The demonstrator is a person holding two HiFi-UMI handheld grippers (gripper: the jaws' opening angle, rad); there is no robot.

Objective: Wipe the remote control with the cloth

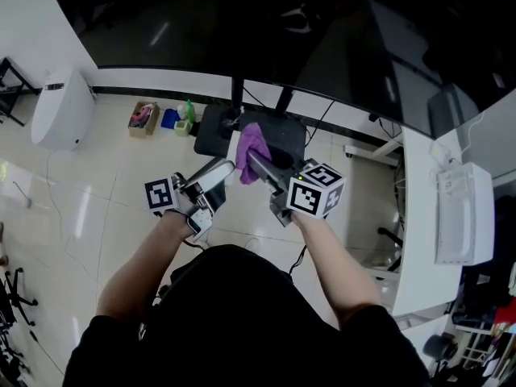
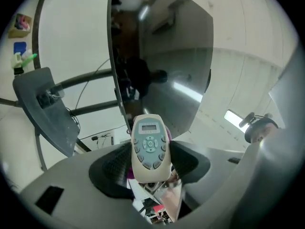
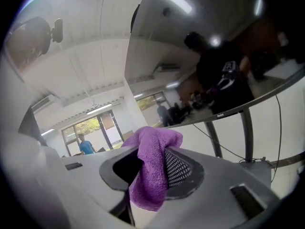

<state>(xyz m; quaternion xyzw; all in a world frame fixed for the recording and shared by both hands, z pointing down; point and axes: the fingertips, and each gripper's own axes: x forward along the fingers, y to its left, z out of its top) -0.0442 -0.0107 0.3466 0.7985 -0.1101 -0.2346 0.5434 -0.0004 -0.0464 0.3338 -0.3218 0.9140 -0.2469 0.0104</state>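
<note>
My left gripper [image 2: 149,165] is shut on a cream remote control [image 2: 150,147] with a small screen and grey buttons; the remote stands up between the black pads. In the head view the remote [image 1: 212,176] points toward the purple cloth [image 1: 251,151]. My right gripper [image 3: 151,171] is shut on the purple cloth [image 3: 151,168], which bunches above the pads and hangs down below them. In the head view the left gripper [image 1: 201,190] and the right gripper [image 1: 270,176] are held close together in front of the person, with the cloth just right of the remote's tip.
A large dark screen [image 1: 266,31] on a black stand [image 1: 235,123] fills the space ahead. A white desk [image 1: 427,216] with a white box [image 1: 463,212] stands at the right. A white unit [image 1: 60,107] and small coloured items [image 1: 161,119] sit on the tiled floor at the left.
</note>
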